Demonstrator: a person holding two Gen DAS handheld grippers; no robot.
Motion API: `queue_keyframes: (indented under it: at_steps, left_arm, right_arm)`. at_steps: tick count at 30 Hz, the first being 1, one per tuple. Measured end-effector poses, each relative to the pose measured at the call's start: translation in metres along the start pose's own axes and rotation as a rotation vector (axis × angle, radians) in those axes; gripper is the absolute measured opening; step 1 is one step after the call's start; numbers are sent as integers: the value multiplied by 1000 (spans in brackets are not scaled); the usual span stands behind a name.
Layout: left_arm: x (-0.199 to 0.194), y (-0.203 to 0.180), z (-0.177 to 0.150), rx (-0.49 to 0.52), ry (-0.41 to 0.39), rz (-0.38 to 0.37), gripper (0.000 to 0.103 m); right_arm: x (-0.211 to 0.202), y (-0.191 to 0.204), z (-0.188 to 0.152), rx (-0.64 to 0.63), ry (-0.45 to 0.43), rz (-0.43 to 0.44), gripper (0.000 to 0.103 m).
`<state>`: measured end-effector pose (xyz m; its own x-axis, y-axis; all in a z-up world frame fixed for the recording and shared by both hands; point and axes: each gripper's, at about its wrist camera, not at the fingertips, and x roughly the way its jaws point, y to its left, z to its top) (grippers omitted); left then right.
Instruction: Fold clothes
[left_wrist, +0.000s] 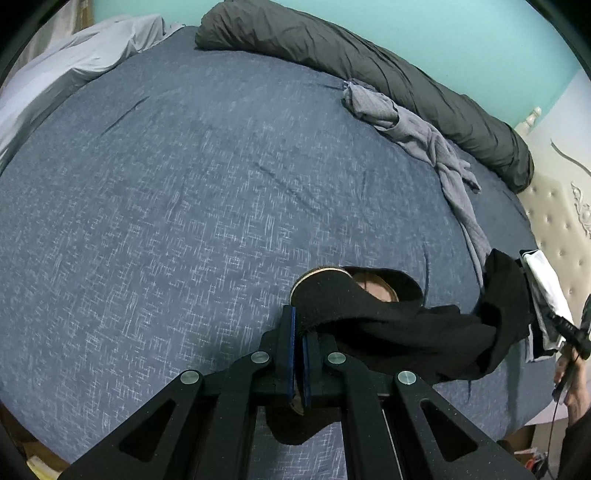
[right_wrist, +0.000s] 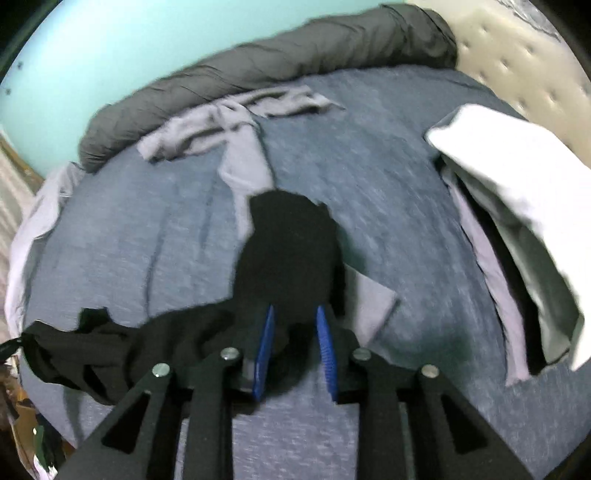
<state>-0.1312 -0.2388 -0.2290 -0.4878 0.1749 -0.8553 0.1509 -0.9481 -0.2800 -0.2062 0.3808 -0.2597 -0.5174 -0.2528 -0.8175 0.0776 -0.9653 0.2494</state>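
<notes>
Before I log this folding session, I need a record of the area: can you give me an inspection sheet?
Surface: blue bedsheet, wrinkled.
Job's things: black garment stretched between both tools; white folded stack near headboard.
Clutter: grey garment crumpled; dark rolled duvet; pale bedding.
Grippers: left hand-held gripper shut on black garment; right hand-held gripper jaws apart, cloth between, not pinched.
Cables: thin black lead by a hand.
Surroundings: turquoise wall; tufted headboard.

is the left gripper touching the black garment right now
Touching. In the left wrist view the left gripper has its blue pads closed on an edge of the black garment, which trails away to the right over the bed.
</notes>
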Motion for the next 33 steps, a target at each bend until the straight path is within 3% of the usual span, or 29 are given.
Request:
queue_keyframes:
  at_steps: [2, 8, 16, 20, 22, 24, 25, 30, 33]
  left_arm:
    - [-3, -1, -3, 15, -2, -7, 3]
    - [0, 5, -15, 43, 43, 10, 3]
    - [28, 21, -54, 79, 194, 12, 4]
    - [20, 19, -62, 100, 192, 4, 6]
    - [9, 16, -60, 104, 163, 2, 15]
    - [-7, 9, -53, 117, 116, 8, 44]
    - [-15, 5, -48, 123, 90, 11, 48]
    - [-24, -29, -25, 177, 9, 11, 53]
    - [8, -53, -19, 196, 58, -11, 53]
  right_arm:
    - [3, 16, 1, -19, 8, 40, 40]
    - [33, 66, -8, -138, 94, 76, 41]
    - [73, 77, -53, -210, 237, 49, 41]
    - [82, 69, -75, -238, 319, 50, 39]
    - [84, 66, -86, -263, 360, 55, 39]
    - [82, 62, -92, -279, 388, 60, 38]
    - [81, 59, -94, -281, 401, 66, 38]
    - [65, 50, -91, -272, 384, 82, 38]
    - [49, 46, -78, -237, 315, 91, 38]
